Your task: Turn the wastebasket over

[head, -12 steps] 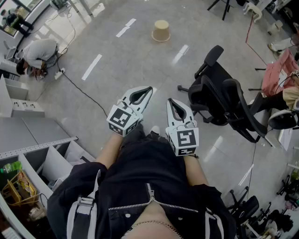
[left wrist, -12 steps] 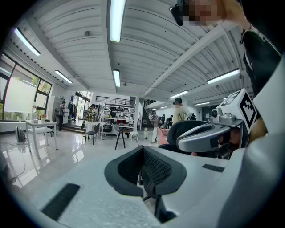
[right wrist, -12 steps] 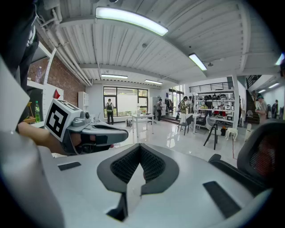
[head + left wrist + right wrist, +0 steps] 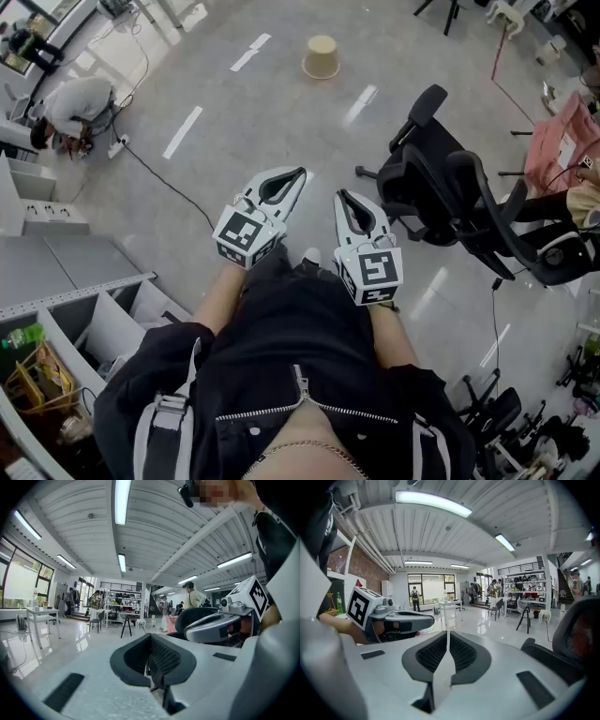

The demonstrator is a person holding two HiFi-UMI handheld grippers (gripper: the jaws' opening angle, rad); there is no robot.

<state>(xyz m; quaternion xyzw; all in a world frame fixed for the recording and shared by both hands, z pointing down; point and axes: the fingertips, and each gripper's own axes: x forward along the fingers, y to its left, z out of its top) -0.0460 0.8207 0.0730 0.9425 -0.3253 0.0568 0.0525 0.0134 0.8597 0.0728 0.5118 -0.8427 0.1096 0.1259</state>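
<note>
"Two grippers up front. Is either one holding anything?"

"No. The left gripper (image 4: 300, 173) has its jaws pressed together on nothing, and the right gripper (image 4: 341, 196) is the same. Each gripper view shows the ribbed pads closed on each other, with only the room beyond."

"Where is the wastebasket?"

"Well apart from both, far ahead across the grey floor (image 4: 281, 122). The wastebasket (image 4: 322, 58) is beige and tapered, with its narrow end up and its wider end down, so I judge that it stands on its mouth. I can't find it in either gripper view."

"Anything in the way?"

"A black office chair (image 4: 450, 202) sits to the right of the path. On the left a cable (image 4: 169, 187) trails over the floor toward a crouching person (image 4: 70, 103). The straight line ahead looks free."

"So which step is this?"

"The approach, I'd say. None of the turning is done. The next move calls for walking up to the basket, bending down and spreading the jaws enough to take its wall, probably one gripper on each side. Then it can be rotated until the mouth faces up. It looks light and may skid if nudged, so it should be gripped before it's lifted."
</note>
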